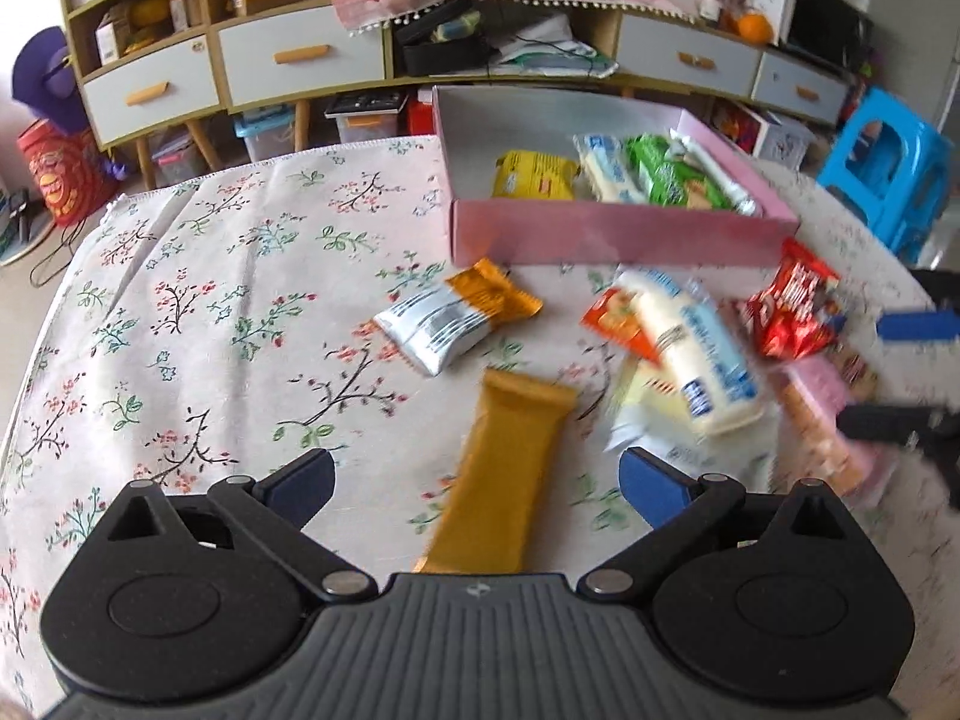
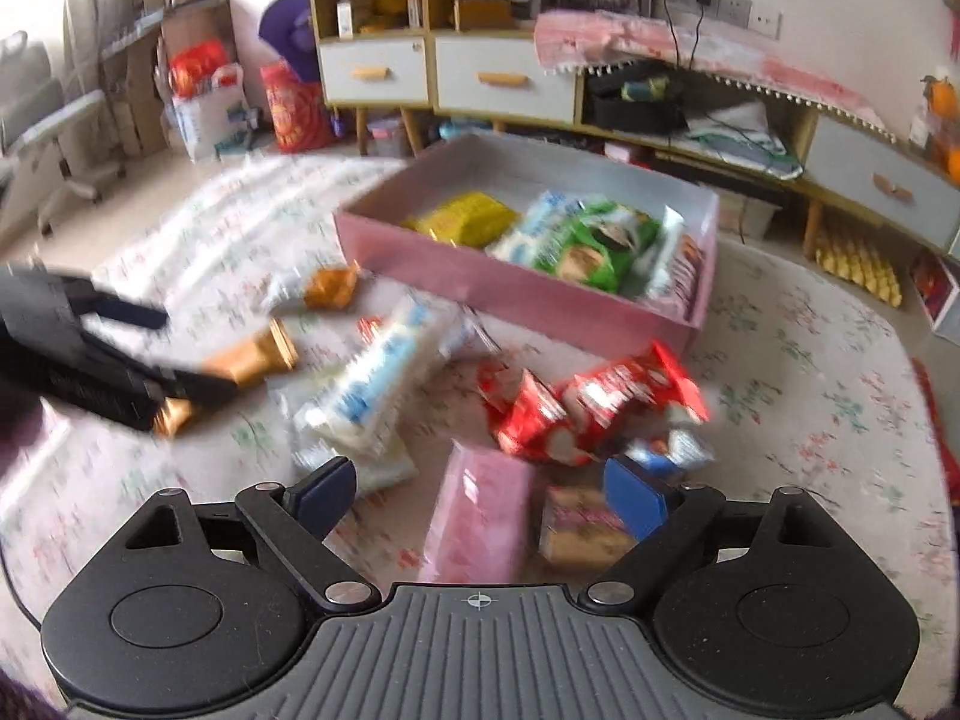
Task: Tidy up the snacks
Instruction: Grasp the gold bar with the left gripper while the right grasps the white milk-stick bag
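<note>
A pink box (image 1: pixel 600 234) (image 2: pixel 510 294) stands at the back of the table, holding yellow, white-blue and green packets. Loose snacks lie in front of it. My left gripper (image 1: pixel 477 480) is open, with a long golden bar (image 1: pixel 504 468) lying on the cloth between its jaws, untouched by the pads. The right wrist view shows that gripper (image 2: pixel 174 354) around the same bar (image 2: pixel 252 357). My right gripper (image 2: pixel 480 495) is open over a pink packet (image 2: pixel 480 516) and a biscuit packet (image 2: pixel 576 528). Red packets (image 2: pixel 588 408) lie just beyond.
A silver-and-orange packet (image 1: pixel 444 324) and a white-blue packet (image 1: pixel 696 354) lie between the two grippers. A floral cloth (image 1: pixel 210 300) covers the table. A low cabinet with drawers (image 1: pixel 300 60) stands behind, and a blue stool (image 1: pixel 888 168) at the right.
</note>
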`<control>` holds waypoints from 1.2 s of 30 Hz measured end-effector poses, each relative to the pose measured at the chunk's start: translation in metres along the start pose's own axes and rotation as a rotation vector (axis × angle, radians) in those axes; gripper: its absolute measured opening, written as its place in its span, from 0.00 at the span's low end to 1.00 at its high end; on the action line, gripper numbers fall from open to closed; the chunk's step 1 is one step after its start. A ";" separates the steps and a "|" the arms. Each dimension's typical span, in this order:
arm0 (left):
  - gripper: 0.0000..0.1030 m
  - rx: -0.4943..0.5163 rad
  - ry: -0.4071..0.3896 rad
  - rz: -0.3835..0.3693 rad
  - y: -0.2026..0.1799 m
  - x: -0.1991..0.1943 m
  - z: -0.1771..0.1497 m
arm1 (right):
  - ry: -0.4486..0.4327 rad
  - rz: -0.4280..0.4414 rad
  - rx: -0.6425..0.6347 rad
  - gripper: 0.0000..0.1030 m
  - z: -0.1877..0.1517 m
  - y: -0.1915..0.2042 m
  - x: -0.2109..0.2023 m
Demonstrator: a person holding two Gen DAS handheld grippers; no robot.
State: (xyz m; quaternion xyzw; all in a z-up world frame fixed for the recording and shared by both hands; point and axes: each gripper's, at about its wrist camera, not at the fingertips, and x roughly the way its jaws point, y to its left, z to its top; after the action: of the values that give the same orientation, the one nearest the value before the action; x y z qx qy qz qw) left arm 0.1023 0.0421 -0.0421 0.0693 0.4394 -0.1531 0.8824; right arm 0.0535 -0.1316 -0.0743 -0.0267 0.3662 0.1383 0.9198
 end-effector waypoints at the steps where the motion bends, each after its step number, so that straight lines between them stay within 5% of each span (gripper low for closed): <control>1: 0.97 0.006 0.000 -0.008 0.002 0.002 -0.002 | -0.016 0.012 0.019 0.89 0.002 0.001 0.001; 8: 0.82 0.049 0.021 -0.048 0.004 0.006 -0.013 | -0.033 0.082 0.074 0.92 0.020 0.021 0.028; 16: 0.90 0.096 0.027 -0.064 -0.002 0.008 -0.016 | 0.015 0.130 0.095 0.88 0.023 0.032 0.059; 21: 0.93 0.108 0.025 -0.063 -0.003 0.010 -0.016 | 0.045 0.138 0.145 0.60 0.023 0.027 0.068; 27: 0.59 0.127 -0.006 -0.076 -0.005 0.004 -0.014 | 0.047 0.122 0.170 0.37 0.022 0.018 0.069; 32: 0.28 0.140 -0.011 -0.082 -0.009 0.001 -0.012 | 0.044 0.116 0.171 0.28 0.023 0.015 0.064; 36: 0.25 0.129 -0.003 -0.080 -0.010 0.001 -0.009 | 0.037 0.114 0.175 0.25 0.025 0.014 0.060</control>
State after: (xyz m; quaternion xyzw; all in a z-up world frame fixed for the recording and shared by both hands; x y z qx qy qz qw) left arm 0.0923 0.0346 -0.0484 0.1082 0.4299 -0.2161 0.8699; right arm 0.1080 -0.1002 -0.0963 0.0722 0.3950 0.1575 0.9022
